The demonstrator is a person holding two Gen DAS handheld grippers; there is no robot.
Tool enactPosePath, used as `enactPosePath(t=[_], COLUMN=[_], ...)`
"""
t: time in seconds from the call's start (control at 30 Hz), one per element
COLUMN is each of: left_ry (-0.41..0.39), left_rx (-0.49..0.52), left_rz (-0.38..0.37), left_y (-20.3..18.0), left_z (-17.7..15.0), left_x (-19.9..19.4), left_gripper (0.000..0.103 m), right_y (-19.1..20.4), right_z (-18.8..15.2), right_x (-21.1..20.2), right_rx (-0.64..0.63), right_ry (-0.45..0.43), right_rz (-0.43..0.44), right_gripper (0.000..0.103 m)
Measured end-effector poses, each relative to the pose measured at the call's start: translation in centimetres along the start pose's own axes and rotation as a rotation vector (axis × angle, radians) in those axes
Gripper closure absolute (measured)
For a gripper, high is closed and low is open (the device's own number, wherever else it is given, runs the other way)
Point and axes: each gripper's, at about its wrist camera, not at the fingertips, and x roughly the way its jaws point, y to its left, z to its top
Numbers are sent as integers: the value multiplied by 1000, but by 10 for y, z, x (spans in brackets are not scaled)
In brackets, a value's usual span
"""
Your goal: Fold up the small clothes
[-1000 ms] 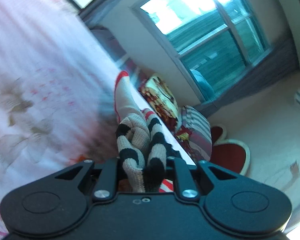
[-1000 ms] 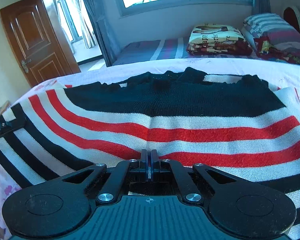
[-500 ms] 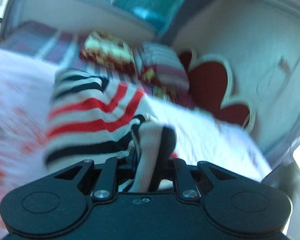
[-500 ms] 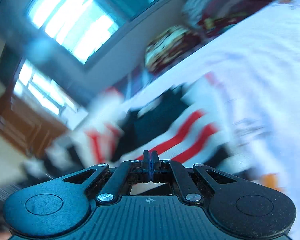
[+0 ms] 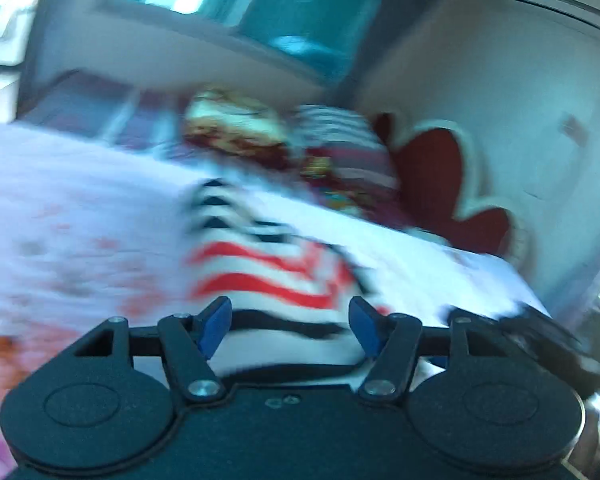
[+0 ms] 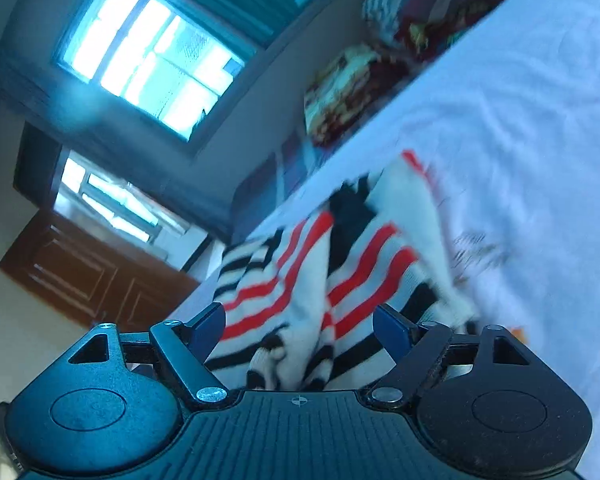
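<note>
striped sweater (image 5: pixel 268 268): knit, white with red and black bands, lying folded over itself on the pale floral bedsheet (image 5: pixel 72 216), directly ahead of both claws. left gripper (image 5: pixel 290 322): jaws spread wide, blue pads (image 5: pixel 216 324) apart, nothing held; the sweater's near edge sits between and just beyond the fingertips, contact not discernible through the blur. right gripper (image 6: pixel 300 330): jaws likewise wide apart, empty; view tilted, sweater (image 6: pixel 324 280) bunched close under and ahead of the fingers, two striped flaps meeting along a central crease, black section at the far end. beyond: patterned pillow (image 6: pixel 340 88), striped pillow (image 5: pixel 340 148), red headboard (image 5: pixel 452 184), window (image 6: pixel 148 56), brown door (image 6: pixel 88 276).
</note>
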Motion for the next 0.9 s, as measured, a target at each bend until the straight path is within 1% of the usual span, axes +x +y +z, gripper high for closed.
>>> enactPosePath(t=[0.07, 0.13, 0.2, 0.27, 0.3, 0.33, 0.37, 0.4, 0.43, 0.47, 0.5, 0.53, 0.57, 0.67, 0.73, 0.8, 0.83, 0.87, 0.9], left_ry=[15, 31, 43, 60, 59, 49, 36, 24, 17, 15, 24, 36, 37, 25, 23, 52, 81, 133, 183], left_rx=[-49, -62, -79, -82, -79, -79, -87, -102, -118, -127, -126, -121, -119, -74, -26, 29, 56, 77, 103], left_rz=[19, 41, 42, 48, 50, 43, 35, 31, 25, 24, 31, 35, 24, -13, -38, -39, -32, -19, 10], left_y=[19, 28, 39, 44, 48, 49, 51, 52, 55, 58, 56, 55, 54, 40, 23, 5, -3, -11, -18], left_z=[0, -3, -5, -8, -8, -6, -5, -5, -2, 0, 2, 5, 7, 13, 16, 15, 13, 10, 6], left_x=[6, 14, 18, 25, 25, 23, 22, 25, 30, 33, 39, 45, 48, 49, 55, 69, 79, 91, 102], left_gripper=[44, 45, 45, 45, 45, 45, 45, 45, 45, 45, 45, 46, 49, 51, 50, 50, 47, 47, 45], right_y=[0, -3, -6, -3, 1, 6, 10, 15, 21, 28, 36, 44, 53, 76, 80, 69, 59, 44, 26], right_z=[-5, -6, -8, -8, -7, -7, -8, -10, -12, -16, -19, -23, -27, -32, -34, -34, -33, -31, -28], right_x=[15, 32, 47, 58, 63, 68, 75, 80, 84, 85, 86, 84, 77, 46, 26, 11, 6, 8, 12], right_rx=[22, 40, 50, 23, -5, -37, -72, -111, -170, -233, -298, -371, -448, -634, -708, -714, -699, -660, -586], right_ry=[47, 100, 145, 155, 158, 171, 185, 190, 193, 192, 186, 171, 140, 8, -59, -106, -111, -90, -41], right_rz=[4, 6, -11, -17, -25, -47, -80, -100, -114, -127, -143, -161, -178, -215, -249, -290, -315, -342, -354], right_gripper=[22, 22, 22, 22, 34, 49, 52, 59, 73, 74, 78, 79, 80, 81, 81, 81, 81, 81, 80])
